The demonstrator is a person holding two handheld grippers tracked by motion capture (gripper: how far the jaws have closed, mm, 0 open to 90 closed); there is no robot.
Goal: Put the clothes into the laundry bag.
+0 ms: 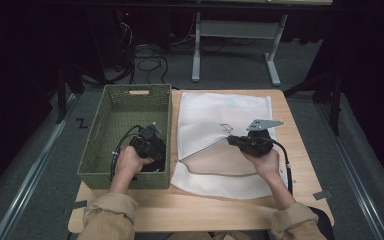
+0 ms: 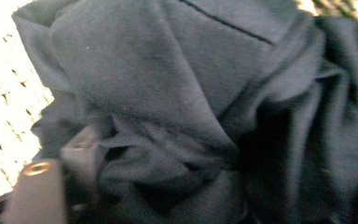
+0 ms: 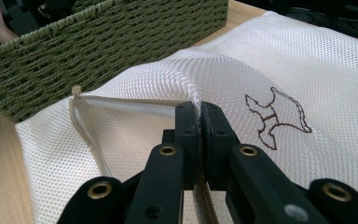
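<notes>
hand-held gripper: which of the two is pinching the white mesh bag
The right hand-held gripper: its jaws are shut on the open edge of the mesh bag, lifting it. The left hand-held gripper is down in the green basket at dark cloth.

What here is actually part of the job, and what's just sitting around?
Part of the job:
- dark garment in the green basket
- white mesh bag, its open edge pinched by the right gripper
- left gripper, down in the basket at the garment

Just lying about:
- cables on the floor
- table frame behind
</notes>
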